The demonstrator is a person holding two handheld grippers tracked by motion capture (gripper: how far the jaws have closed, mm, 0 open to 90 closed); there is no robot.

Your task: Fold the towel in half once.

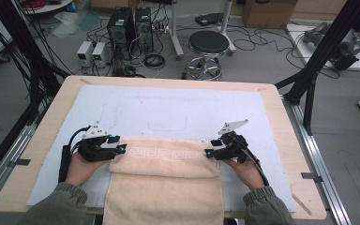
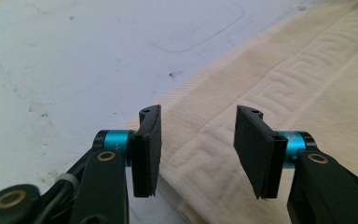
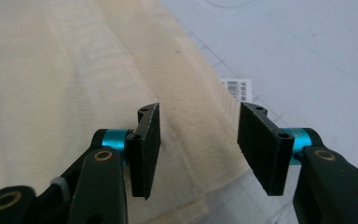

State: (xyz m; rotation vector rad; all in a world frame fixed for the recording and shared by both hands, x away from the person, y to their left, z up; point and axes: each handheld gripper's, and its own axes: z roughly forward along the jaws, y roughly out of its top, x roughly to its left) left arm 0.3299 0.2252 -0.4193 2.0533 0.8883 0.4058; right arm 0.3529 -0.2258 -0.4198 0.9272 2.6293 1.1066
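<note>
Far half of the white mat point(image 1: 168, 110) lies bare; passage across it unobstructed. Near half occupied by the folded towel point(image 1: 166, 180), flat and low (overhanging the near table edge). Left gripper point(image 1: 117, 149) and right gripper point(image 1: 212, 153) flank its corners, jaws apart over the cloth.

A pale wooden counter point(image 1: 281, 122) carries a white cover sheet point(image 1: 168, 110) that spreads over most of its top, with a faint rounded outline drawn near its middle. Beyond the far edge, a round black stool point(image 1: 208, 43) on a chrome base stands on the grey floor. To its left sit two black computer towers point(image 1: 130, 26), and two small white boxes point(image 1: 93, 52) farther left, among loose black cables. A cardboard box point(image 1: 268, 11) rests at the far right, and black frame posts point(image 1: 326, 47) slant down at the right side.
</note>
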